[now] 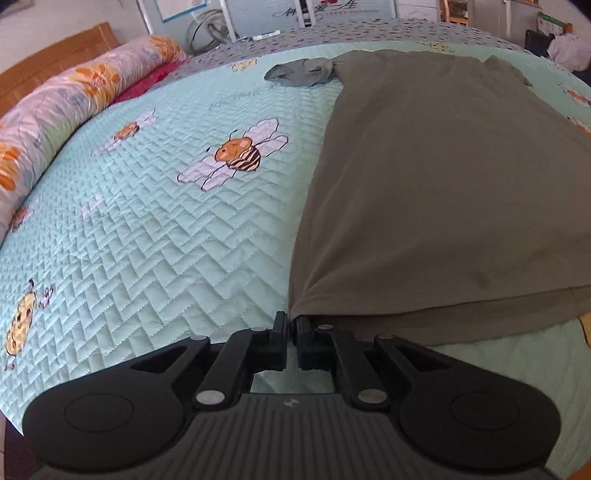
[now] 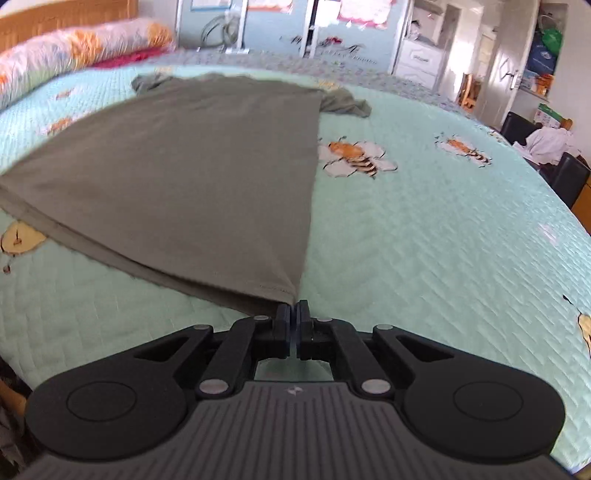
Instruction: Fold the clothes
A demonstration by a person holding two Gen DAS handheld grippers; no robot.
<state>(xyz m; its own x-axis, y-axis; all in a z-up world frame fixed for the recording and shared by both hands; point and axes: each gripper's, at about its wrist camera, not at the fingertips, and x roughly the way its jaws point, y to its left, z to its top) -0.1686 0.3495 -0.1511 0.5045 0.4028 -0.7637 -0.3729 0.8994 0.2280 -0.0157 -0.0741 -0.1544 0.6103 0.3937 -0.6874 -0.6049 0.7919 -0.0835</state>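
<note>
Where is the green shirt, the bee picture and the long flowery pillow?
green shirt (image 1: 443, 184): left wrist view, middle of the flat cloth.
bee picture (image 1: 238, 153): left wrist view, the bee's striped body.
long flowery pillow (image 1: 74, 99): left wrist view, middle of its side.

The shirt (image 1: 443, 177) is a plain olive green with no print, and its bunched sleeve (image 1: 301, 72) looks a shade greyer and bluer. The quilt (image 1: 166, 229) under it is pale mint green, stitched in a zigzag herringbone pattern and printed with cartoon bees (image 1: 238, 151): orange heads, black-and-tan striped bodies, white wings outlined in dark lines. Its far border (image 1: 369, 31) is grey with small coloured dots. The long pillow (image 1: 74, 96) is pink and lilac with orange flowers. The headboard (image 1: 48, 62) is honey-brown wood. Both grippers (image 1: 290, 321) (image 2: 293, 310) are matt black with silver pins.
</note>
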